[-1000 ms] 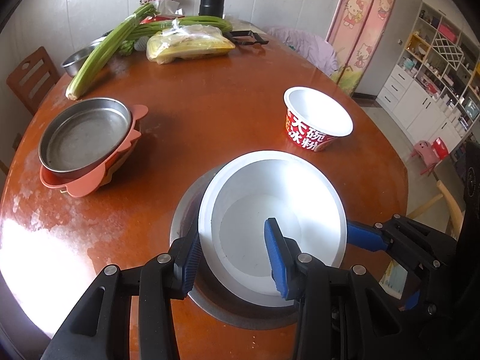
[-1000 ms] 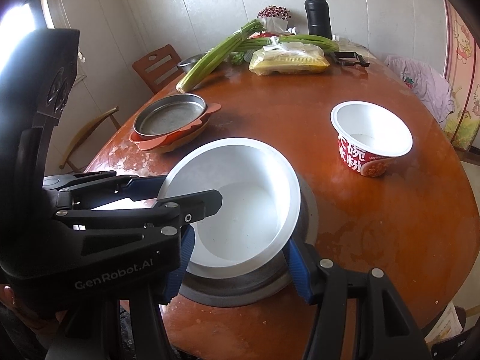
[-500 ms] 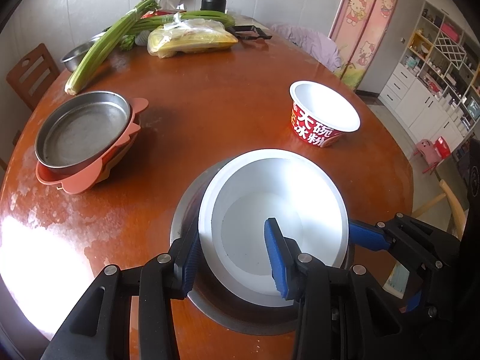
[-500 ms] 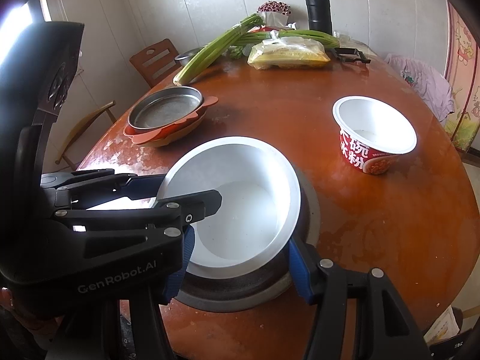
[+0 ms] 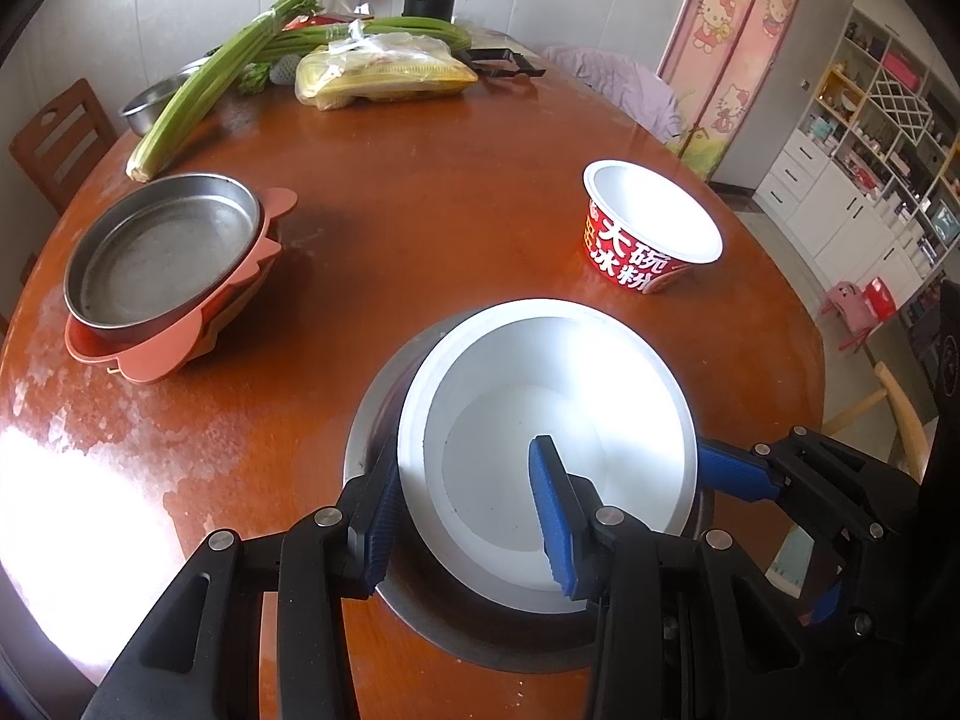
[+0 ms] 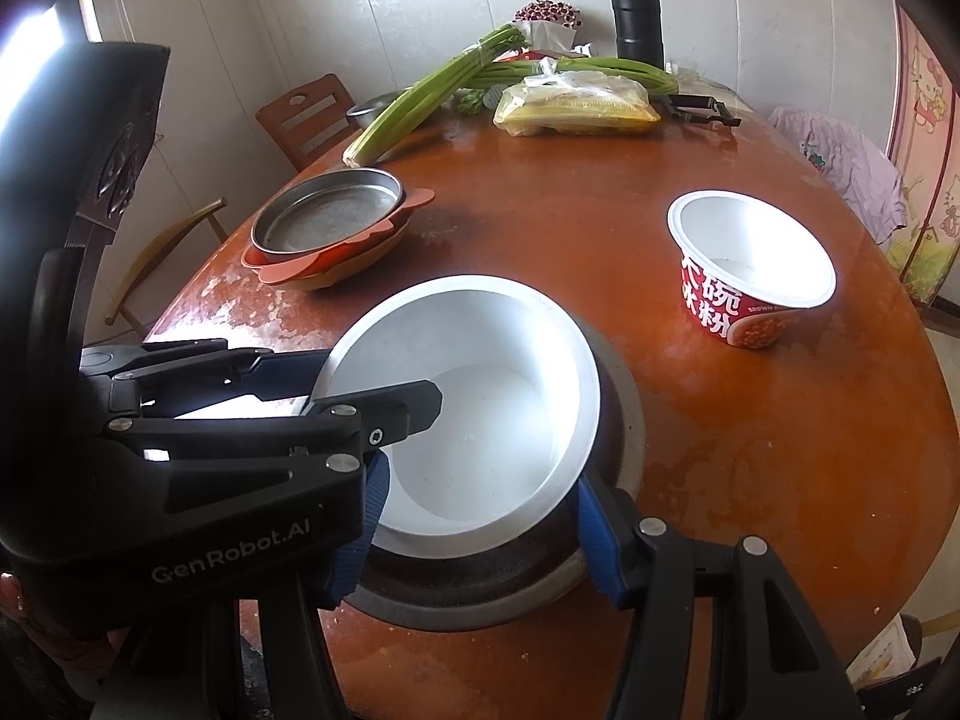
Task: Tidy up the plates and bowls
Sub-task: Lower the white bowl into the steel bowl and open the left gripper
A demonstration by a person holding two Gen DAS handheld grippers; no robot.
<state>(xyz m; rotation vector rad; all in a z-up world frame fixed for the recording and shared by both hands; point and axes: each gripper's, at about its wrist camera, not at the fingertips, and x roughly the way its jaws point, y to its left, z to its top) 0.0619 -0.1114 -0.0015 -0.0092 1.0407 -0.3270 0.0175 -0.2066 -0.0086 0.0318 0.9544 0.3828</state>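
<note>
Left gripper [image 5: 465, 507] clamps the white bowl's [image 5: 600, 372] rim; right gripper [image 6: 480, 534] grips bowl plus steel plate [image 6: 624, 420] edge. Opposing pulls — bowl tips or slips.

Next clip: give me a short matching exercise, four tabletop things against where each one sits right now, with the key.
Things:
1. white bowl
2. steel plate
3. red noodle cup
4. black flask

Places:
A. on the orange plates
B. alone on bare table
C. far table edge by the wall
D. nested in the steel basin

Pairs: 1-D, 2-A, 3-B, 4-C
</note>
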